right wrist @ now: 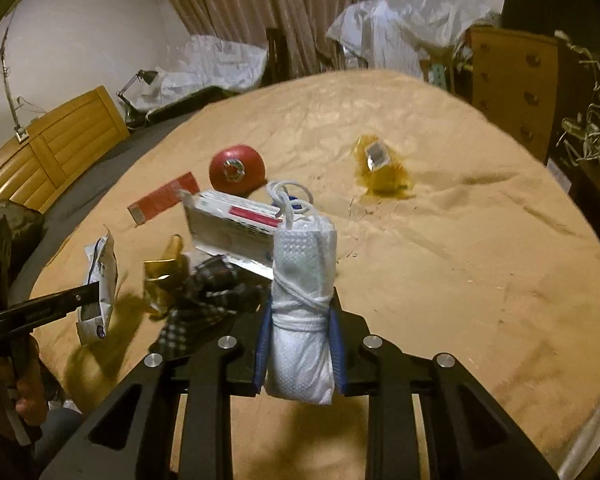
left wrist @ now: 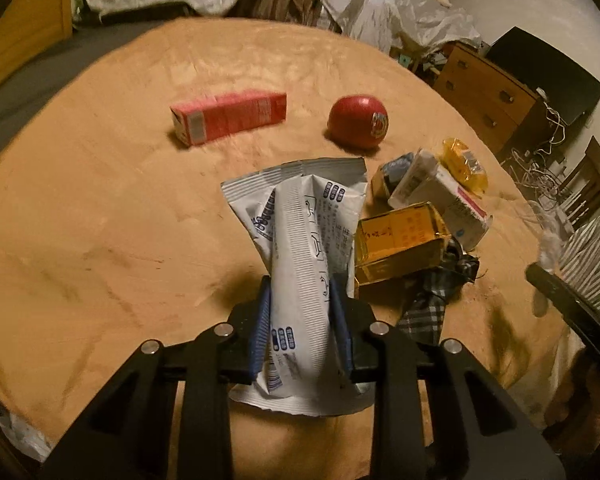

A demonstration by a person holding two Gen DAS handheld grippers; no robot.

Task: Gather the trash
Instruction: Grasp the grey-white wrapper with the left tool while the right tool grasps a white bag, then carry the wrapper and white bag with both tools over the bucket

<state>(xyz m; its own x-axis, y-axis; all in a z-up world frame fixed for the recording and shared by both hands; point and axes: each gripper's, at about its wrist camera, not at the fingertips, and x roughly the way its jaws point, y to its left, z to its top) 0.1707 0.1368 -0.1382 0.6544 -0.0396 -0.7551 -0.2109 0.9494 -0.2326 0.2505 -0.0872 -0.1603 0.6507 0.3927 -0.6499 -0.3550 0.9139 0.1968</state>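
Collection is under way: the left gripper (left wrist: 300, 300) clamps a crumpled white-and-blue foil wrapper (left wrist: 304, 240), the right gripper (right wrist: 302, 320) clamps a rolled white mask (right wrist: 303, 280), while a red carton (left wrist: 228, 118) and yellow cellophane (right wrist: 382, 170) remain on the tan-covered table (left wrist: 100, 220).

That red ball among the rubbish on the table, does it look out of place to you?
Somewhat. The red ball looks whole and round, while its neighbours are packaging: a red carton lying on its side and a crumpled yellow wrapper.
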